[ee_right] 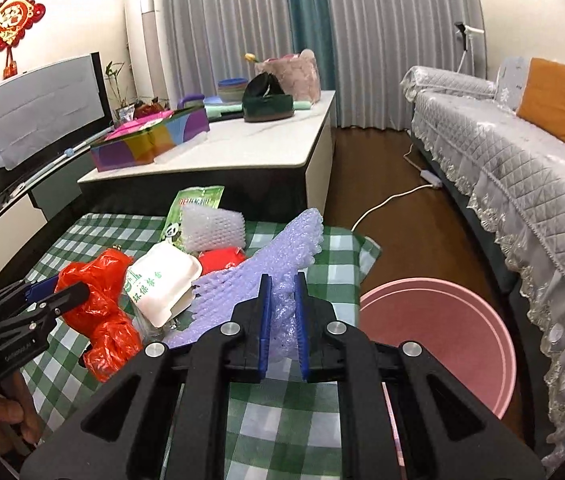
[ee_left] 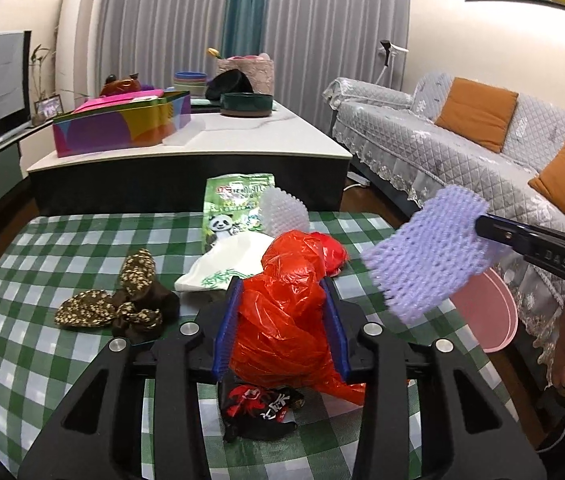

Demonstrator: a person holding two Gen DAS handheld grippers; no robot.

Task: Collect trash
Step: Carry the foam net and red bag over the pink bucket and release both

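Two grippers loaded at once here! The left gripper (ee_left: 282,320) is clamped on the red plastic bag (ee_left: 282,320), which bulges up between its blue pads just over the checked table (ee_left: 42,240). The right gripper (ee_right: 282,320) is pinched shut on the purple foam net (ee_right: 250,292), held off the table's right edge near the pink bin (ee_right: 442,332) on the floor.

Plenty left on the cloth: a white foam net (ee_left: 284,212), a panda wrapper (ee_left: 234,208), a white foam box (ee_right: 162,284) and a black-and-red wrapper (ee_left: 262,408).

Now the risks, as I judge them. That net is light and floppy, so released short of the rim it could flutter onto the floor. The bag is slick and puffy, and a loose fold may slide from the pads or drag the neighbouring wrapper along.
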